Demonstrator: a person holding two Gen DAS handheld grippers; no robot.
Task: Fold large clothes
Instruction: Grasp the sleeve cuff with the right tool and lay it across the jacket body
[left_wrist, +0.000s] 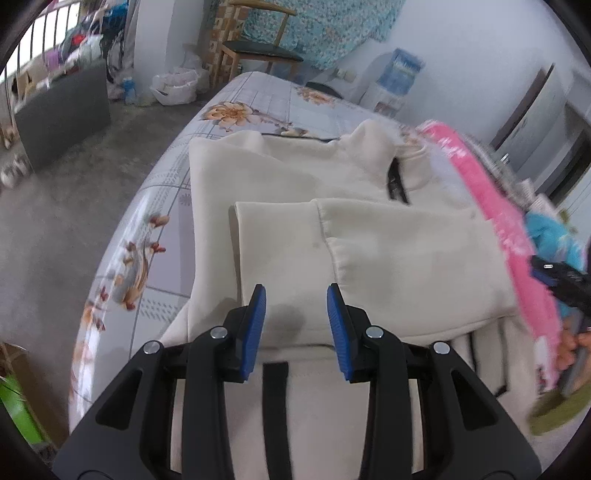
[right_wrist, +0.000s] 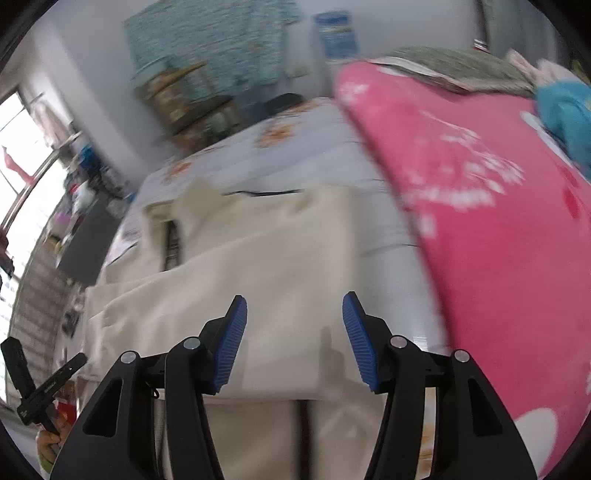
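1. The cream sweatshirt (left_wrist: 288, 184) lies flat on the bed, which has a flowered sheet (left_wrist: 240, 99). Both sleeves are already folded across the body, and the near hem hangs toward the cameras.
2. It looks like thick fleece: soft, limp and with some weight. I judge it will sag and drag on the sheet when lifted, not slide easily. It is not fragile.
3. A good place to hold, I think, is the near hem at its two corners, one for each tool. The pads should pinch all layers together so that the sleeves do not slip out.
4. The left gripper (left_wrist: 295, 325) hovers over the near part of the sweatshirt. Its blue pads stand apart with nothing between them.
5. The right gripper (right_wrist: 293, 336) is also over the cloth, with jaws wide apart and empty. This view is blurred.
6. Just beside the sweatshirt on the right lies a pink blanket (right_wrist: 498, 221).
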